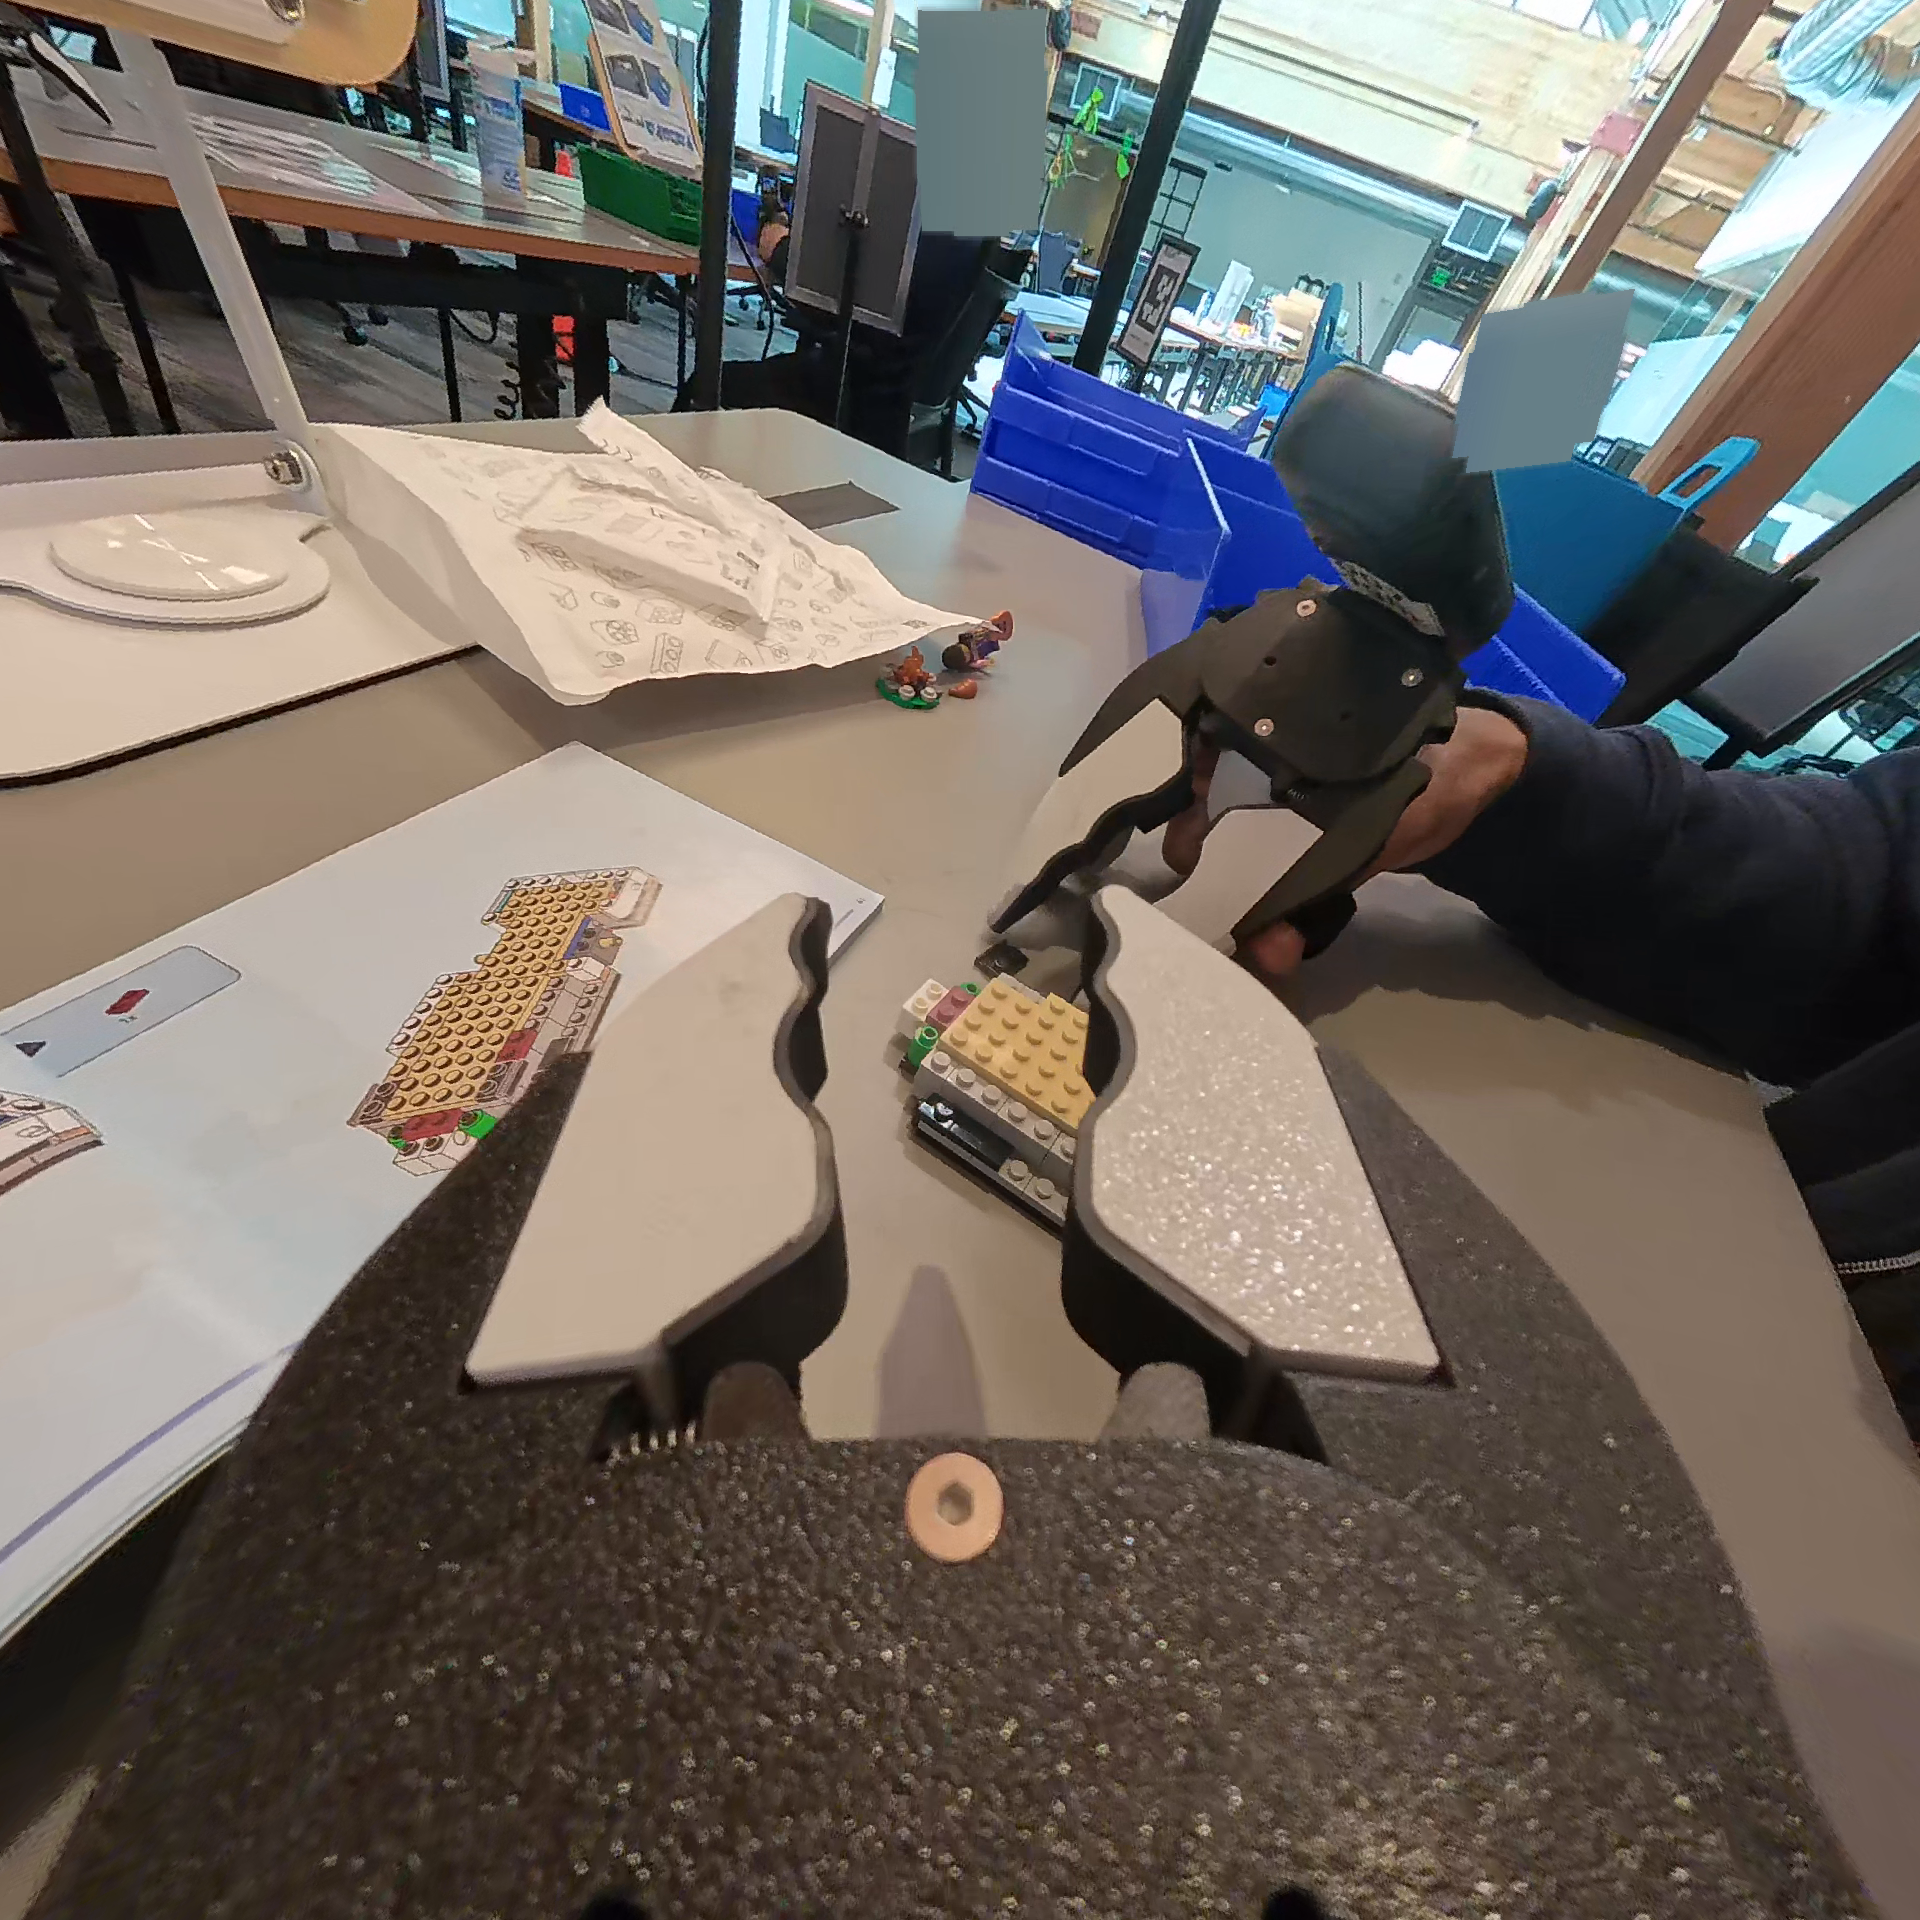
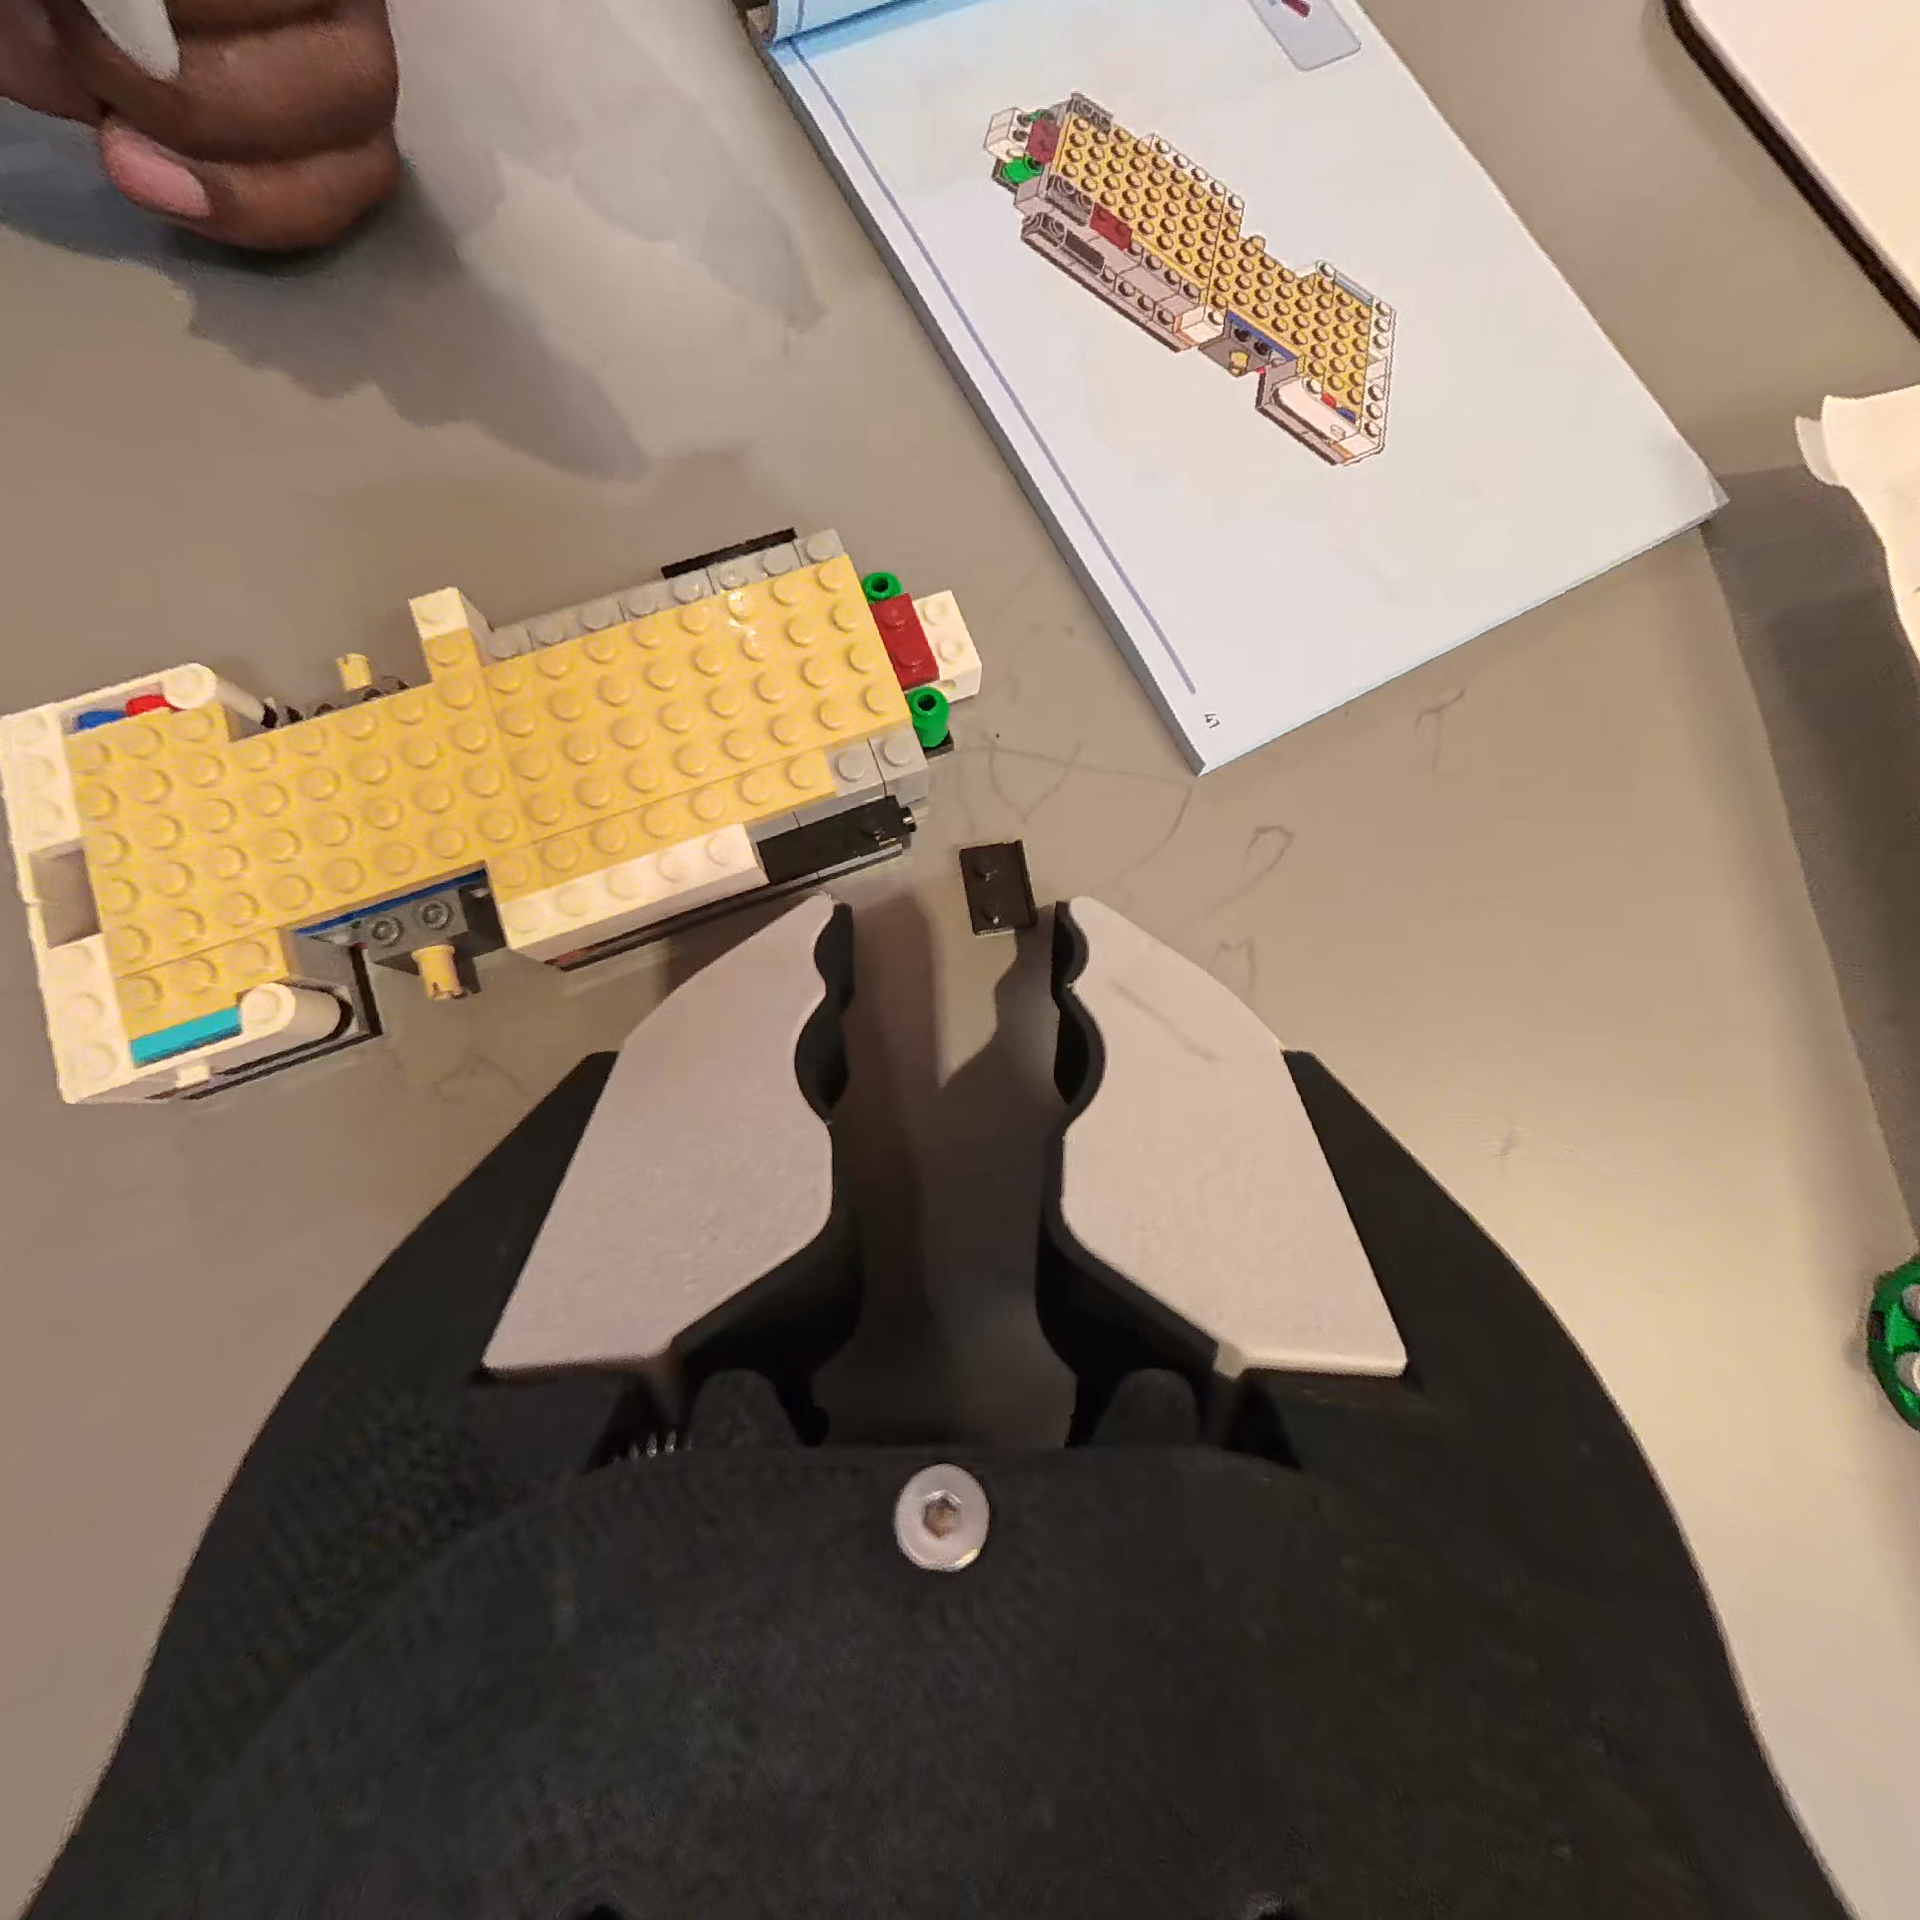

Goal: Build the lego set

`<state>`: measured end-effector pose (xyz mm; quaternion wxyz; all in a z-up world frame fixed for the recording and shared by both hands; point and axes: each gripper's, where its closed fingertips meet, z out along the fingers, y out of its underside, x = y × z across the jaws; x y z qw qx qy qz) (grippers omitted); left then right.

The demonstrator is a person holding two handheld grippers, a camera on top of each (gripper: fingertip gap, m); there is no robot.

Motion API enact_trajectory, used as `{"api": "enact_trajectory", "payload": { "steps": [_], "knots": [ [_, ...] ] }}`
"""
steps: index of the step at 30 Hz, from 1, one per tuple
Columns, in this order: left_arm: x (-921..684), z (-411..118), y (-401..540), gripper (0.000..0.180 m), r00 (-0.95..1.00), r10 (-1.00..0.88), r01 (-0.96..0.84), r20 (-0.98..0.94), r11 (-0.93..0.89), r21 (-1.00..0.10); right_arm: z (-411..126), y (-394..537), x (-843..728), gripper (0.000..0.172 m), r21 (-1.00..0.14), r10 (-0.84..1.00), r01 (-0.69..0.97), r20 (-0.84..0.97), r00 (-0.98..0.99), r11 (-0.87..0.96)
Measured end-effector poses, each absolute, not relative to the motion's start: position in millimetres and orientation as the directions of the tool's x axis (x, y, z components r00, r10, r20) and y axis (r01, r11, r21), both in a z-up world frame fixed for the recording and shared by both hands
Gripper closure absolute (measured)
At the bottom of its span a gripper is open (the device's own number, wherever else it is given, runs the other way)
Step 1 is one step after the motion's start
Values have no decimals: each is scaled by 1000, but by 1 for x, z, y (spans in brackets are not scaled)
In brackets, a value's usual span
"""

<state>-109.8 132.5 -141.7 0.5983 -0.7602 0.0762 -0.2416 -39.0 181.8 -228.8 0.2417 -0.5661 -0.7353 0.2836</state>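
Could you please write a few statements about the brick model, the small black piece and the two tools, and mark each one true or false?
1. The right tool is open and holds nothing. True.
2. The small black piece is attached to the brick model. False: it lies loose on the grey table, apart from the model.
3. The instruction booklet lies open, showing a drawing of a tan-topped build. True.
4. The left tool grips a red brick. False: it is open, with nothing between its fingers.

Left claw [image 1: 956,997] open over brick model [image 1: 1013,1049]; right claw [image 1: 1117,925] open above small black plate [image 1: 1003,956].
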Motion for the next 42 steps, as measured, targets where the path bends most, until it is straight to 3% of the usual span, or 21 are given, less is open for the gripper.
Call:
{"api": "enact_trajectory", "payload": {
  "steps": [9, 18, 26, 34, 42],
  "knots": [
    [-107, -146, 132, 133, 866, -409, 166, 288, -308, -937, -228, 185, -41, 134, -696, 968, 682, 81, -236, 224],
    [-102, -150, 131, 133, 853, -426, 157, 302, -341, -927, -228, 156, -29, 138, -674, 926, 685, -4, -378, 277],
    [-93, -159, 127, 134, 814, -462, 148, 351, -419, -896, -212, 160, -36, 138, -758, 904, 579, 36, -426, 302],
    [-89, -167, 126, 133, 821, -453, 117, 348, -463, -879, -206, 137, -30, 124, -766, 860, 537, 39, -509, 353],
    [-90, -167, 126, 134, 816, -453, 128, 359, -464, -877, -214, 132, -29, 123, -750, 852, 547, 41, -521, 371]
  ]
}}
